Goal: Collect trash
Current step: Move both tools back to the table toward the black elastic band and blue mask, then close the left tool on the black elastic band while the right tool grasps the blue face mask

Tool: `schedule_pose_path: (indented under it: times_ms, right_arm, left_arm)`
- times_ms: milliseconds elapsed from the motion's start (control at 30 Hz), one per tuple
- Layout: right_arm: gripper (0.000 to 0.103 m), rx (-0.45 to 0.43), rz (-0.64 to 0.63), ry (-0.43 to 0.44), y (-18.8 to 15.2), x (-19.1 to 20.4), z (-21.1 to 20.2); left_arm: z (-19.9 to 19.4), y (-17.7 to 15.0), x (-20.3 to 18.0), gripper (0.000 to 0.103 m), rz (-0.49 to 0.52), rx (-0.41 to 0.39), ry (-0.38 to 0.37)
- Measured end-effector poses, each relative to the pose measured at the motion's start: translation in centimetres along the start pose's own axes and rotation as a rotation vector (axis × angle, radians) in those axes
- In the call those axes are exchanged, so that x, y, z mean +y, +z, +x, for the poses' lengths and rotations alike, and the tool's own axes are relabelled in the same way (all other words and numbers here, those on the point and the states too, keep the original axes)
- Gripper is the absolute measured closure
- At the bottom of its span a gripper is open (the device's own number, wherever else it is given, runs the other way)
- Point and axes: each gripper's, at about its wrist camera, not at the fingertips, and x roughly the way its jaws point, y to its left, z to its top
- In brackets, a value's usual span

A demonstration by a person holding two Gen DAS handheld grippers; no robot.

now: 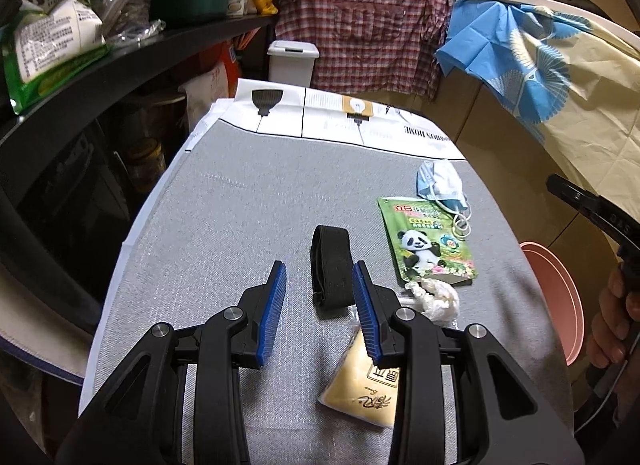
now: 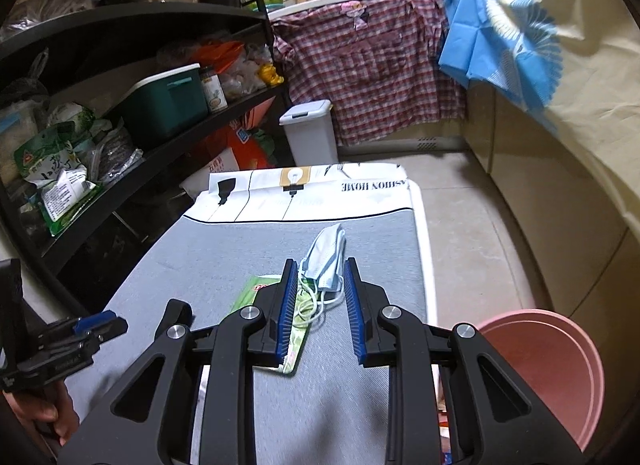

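Counter: narrow top under grey woven cloth, far end a white printed panel with lamp drawings and the words "FASHION HOME" read upside down. The left half of the cloth is bare; the trash lies toward the right edge.

Trash, near to far:
- yellow packet, flat, glossy, dark lettering, partly under the left gripper.
- crumpled white tissue, soft wad, touching the pouch's near corner.
- black band, flat matte loop.
- green pouch, glossy foil with a panda picture; writing too small to read.
- blue face mask, folded pleated fabric, white ear loops lying on the pouch.

Left gripper: black frame, ribbed blue pads; jaws partly apart, empty, over the band's near end.

Right gripper: jaws narrow, astride the mask's near end and loops; whether they pinch it, cannot tell.

Pink basin: round, plastic, beside the counter's right edge.

White lidded bin: on the floor beyond the far end.
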Motion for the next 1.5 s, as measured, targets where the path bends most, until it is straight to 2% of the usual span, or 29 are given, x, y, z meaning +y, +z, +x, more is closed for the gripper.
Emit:
schedule_pose_path:
  times_ms: [400,533,633,967,1000,1067,1133,1200,1500]
  right_arm:
    - [0.077,0.095,0.002,0.005,-0.3,-0.1,6.9]
    - [0.069,0.118,0.013,0.004,-0.2,-0.2,8.8]
    - [0.066,0.138,0.017,0.007,-0.2,-0.2,10.2]
    - [0.065,0.213,0.025,-0.027,-0.9,-0.5,13.3]
    - [0.067,0.215,0.026,-0.027,-0.9,-0.6,13.3]
    - [0.077,0.218,0.023,-0.025,-1.0,-0.6,13.4]
    - [0.089,0.222,0.014,-0.022,-1.0,-0.3,13.4]
    - [0.096,0.213,0.006,-0.019,-0.9,-0.1,13.1]
    - [0.098,0.159,-0.045,-0.004,0.1,1.0,9.9]
  left_arm:
    - [3.4,0.1,-0.5,0.068,-0.002,0.048,-0.009]
    - [4.2,0.1,-1.0,0.068,0.005,0.062,-0.006]
    - [4.6,0.0,-1.4,0.068,0.023,0.069,0.002]
    - [5.6,-0.5,-1.5,0.068,0.041,0.106,0.017]
    - [5.7,-0.5,-1.4,0.068,0.041,0.109,0.015]
    - [5.7,-0.6,-1.4,0.07,0.044,0.11,0.019]
    - [5.8,-0.6,-1.4,0.079,0.049,0.11,0.019]
    - [5.7,-0.5,-1.4,0.079,0.055,0.107,0.025]
    - [3.9,-0.2,-1.4,0.079,0.057,0.066,0.052]
